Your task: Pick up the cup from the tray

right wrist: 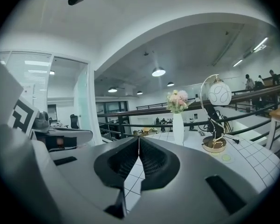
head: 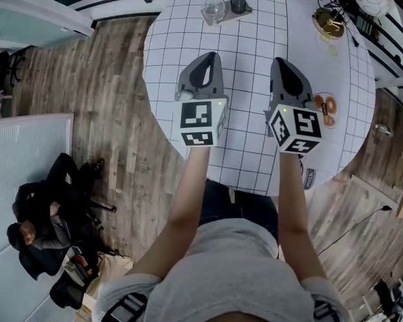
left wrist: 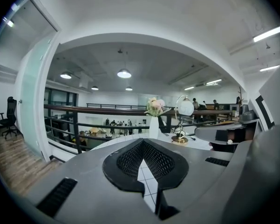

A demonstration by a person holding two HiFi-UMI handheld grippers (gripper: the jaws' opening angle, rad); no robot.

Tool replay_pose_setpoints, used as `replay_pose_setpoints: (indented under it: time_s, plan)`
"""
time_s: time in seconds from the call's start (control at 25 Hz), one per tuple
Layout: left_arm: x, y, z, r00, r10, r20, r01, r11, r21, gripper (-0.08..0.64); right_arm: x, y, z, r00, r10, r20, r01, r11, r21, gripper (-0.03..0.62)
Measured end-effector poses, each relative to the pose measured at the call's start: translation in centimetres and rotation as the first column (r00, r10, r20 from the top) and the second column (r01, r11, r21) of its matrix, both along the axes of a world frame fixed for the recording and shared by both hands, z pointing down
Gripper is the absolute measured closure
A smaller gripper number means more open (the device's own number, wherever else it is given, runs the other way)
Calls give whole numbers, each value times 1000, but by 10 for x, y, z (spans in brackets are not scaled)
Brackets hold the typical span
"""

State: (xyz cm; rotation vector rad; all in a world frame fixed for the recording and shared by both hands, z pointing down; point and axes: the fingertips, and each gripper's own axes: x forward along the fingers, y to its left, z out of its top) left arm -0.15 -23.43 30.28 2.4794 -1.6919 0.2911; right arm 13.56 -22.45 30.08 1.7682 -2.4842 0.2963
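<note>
A clear glass cup [head: 213, 10] stands on a small grey tray [head: 226, 16] at the far edge of the round white gridded table [head: 255, 146]. A dark round cup [head: 238, 5] stands beside it on the tray. My left gripper [head: 212, 56] hovers over the table's middle, well short of the tray, with its jaws shut and nothing in them. My right gripper [head: 278, 62] is level with it to the right, also shut and empty. In the left gripper view the closed tips [left wrist: 143, 142] point across the table; the right gripper's tips [right wrist: 139, 138] do the same. Neither gripper view shows the cup.
A white vase with flowers [right wrist: 178, 120] and a globe lamp on a gold base [head: 328, 22] stand at the table's far right. A small plate with brown rounds [head: 327, 107] lies next to my right gripper. A person in black [head: 47, 213] sits on the wooden floor at left.
</note>
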Motion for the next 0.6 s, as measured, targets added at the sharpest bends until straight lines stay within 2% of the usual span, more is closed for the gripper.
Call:
replay_pose_setpoints:
  time_s: [0.32,0.6]
  plan:
    - [18,-41,29,999,-20,39,21,1000,-23,554,4,-44,37,994,-108,-14,108,993,-37,583]
    - [15,-62,47,998,-45,35,47,998,-45,554,-7,-77,61,974,-209,-91,205,977,-56,583]
